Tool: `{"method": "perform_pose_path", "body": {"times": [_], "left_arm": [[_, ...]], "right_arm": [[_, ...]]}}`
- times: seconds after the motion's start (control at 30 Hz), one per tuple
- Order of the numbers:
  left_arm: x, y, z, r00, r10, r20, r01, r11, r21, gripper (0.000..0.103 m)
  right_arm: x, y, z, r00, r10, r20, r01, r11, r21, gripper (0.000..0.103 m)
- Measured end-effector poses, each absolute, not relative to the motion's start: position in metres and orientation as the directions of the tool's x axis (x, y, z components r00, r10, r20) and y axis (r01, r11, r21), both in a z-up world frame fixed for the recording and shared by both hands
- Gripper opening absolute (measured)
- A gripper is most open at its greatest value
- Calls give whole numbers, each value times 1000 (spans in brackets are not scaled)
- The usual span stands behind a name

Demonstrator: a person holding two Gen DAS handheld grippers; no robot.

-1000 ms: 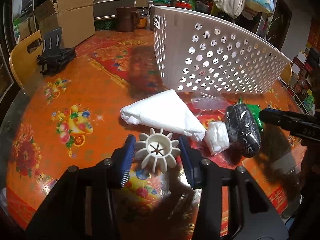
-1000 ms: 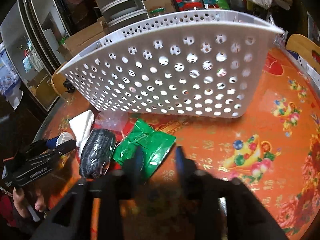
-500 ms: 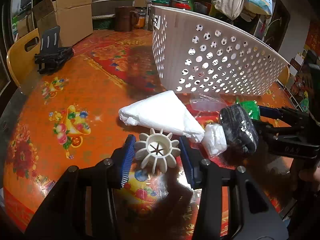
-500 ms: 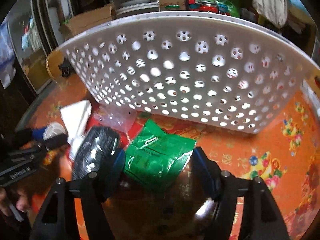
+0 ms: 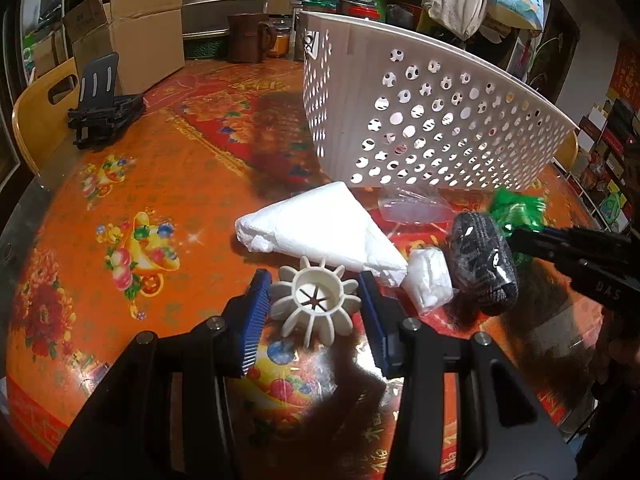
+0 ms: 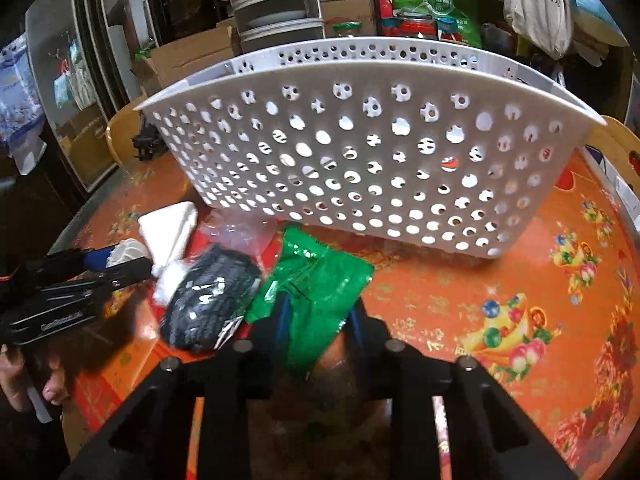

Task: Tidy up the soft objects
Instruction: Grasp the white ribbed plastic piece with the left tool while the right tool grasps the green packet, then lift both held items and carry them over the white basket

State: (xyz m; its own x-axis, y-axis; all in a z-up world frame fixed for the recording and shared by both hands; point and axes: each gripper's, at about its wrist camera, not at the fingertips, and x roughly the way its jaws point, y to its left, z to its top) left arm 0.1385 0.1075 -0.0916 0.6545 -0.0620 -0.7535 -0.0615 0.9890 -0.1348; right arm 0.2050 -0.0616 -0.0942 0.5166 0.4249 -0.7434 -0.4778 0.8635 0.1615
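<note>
a: state of the right gripper (image 6: 320, 312)?
b: closed on the green packet (image 6: 316, 280), beside the black bundle (image 6: 208, 300).
a: left gripper (image 5: 316, 304)?
b: open around a white ribbed wheel (image 5: 316, 300); white basket (image 5: 420, 120) located behind on the table (image 5: 140, 208).

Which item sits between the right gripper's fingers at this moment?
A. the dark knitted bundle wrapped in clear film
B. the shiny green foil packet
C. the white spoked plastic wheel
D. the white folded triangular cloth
B: in the right wrist view the right gripper has closed its fingers on the shiny green foil packet, while the dark knitted bundle lies beside it to the left.
</note>
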Motion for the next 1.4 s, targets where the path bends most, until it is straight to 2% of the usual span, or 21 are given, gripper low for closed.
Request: {"method": "perform_pose_path", "body": {"times": [0.37,0.9,1.4], "left_arm": [[115,93,-74,742,-32,-669,-25,997,-76,41],[87,76,-26,795,-30,-605,-5,998,-55,42],[79,58,21,825,-74,-560,38,996,-75,42]], "right_arm": [[174,-101,-66,581,454,-676,-471,864,176,7],[150,-127,-34,620,491,-613,-481,854,197,7],[135,-142,10,672,491,-554,-497,854,155,7]]}}
